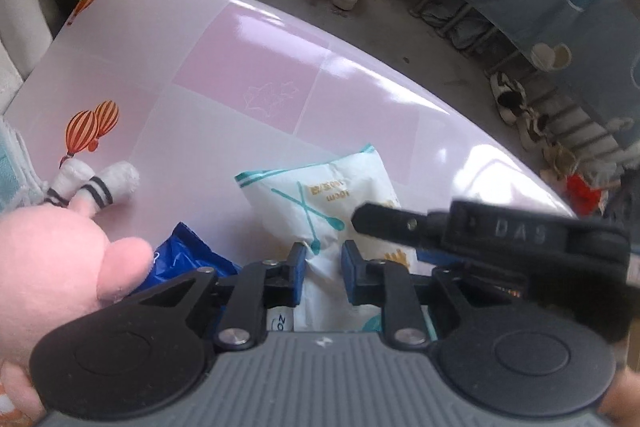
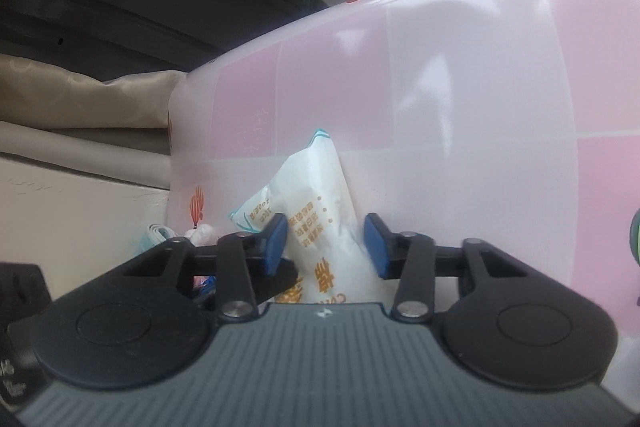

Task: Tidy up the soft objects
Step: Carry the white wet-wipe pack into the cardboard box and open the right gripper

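While both of our grippers meet over the pink checked tablecloth (image 1: pixel 256 39), the white cotton-swab bag (image 1: pixel 320 195) lies between them. Our left gripper (image 1: pixel 323 269) has its blue pads pinched on the bag's crumpled end. Our right gripper (image 2: pixel 326 245) has its fingers apart, straddling the bag. Left of it lie a pink plush toy (image 1: pixel 52 259) and a blue packet (image 1: pixel 184 259).
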The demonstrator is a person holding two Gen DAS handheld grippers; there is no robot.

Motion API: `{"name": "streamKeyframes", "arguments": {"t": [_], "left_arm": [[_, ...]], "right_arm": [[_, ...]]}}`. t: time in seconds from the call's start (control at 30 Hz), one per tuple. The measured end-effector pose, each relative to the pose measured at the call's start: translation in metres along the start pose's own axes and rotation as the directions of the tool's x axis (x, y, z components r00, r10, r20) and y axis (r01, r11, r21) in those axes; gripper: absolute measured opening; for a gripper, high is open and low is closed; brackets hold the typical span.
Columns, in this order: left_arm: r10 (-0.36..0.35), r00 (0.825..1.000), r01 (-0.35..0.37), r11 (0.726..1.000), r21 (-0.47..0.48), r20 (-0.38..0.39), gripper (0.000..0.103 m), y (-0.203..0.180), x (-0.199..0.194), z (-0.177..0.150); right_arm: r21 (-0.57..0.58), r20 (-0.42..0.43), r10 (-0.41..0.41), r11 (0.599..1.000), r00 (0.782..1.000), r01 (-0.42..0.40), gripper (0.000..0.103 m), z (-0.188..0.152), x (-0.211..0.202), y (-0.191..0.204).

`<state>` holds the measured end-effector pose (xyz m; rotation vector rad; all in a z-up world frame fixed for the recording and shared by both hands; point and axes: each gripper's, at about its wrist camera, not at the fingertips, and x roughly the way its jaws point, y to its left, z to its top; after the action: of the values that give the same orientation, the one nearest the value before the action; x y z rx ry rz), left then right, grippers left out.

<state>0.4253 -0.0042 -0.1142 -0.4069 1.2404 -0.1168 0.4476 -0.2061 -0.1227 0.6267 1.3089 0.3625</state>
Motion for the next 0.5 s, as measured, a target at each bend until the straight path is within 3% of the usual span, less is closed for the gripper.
{"name": "streamKeyframes", "arguments": {"t": [0.17, 0.33, 0.5], "left_arm": [[0.024, 0.999, -0.026, 0.999, 0.031, 0.045, 0.008, -0.008, -0.018, -0.004], [0.001, 0.995, -0.007, 0.998, 0.064, 0.1, 0.007, -0.019, -0.062, -0.015], [-0.046, 0.986, 0.024, 0.99, 0.136, 0.158, 0.006, -0.058, -0.117, -0.037]], "right_arm": [[-0.023, 0.028, 0.02, 1.0, 0.999, -0.019, 0.019, -0.005, -0.011, 0.01], [-0.069, 0.065, 0.061, 0.996, 0.996, -0.056, 0.018, -0.015, -0.048, 0.025], [-0.115, 0.142, 0.128, 0.987, 0.982, -0.112, 0.018, -0.039, -0.115, 0.03]]}}
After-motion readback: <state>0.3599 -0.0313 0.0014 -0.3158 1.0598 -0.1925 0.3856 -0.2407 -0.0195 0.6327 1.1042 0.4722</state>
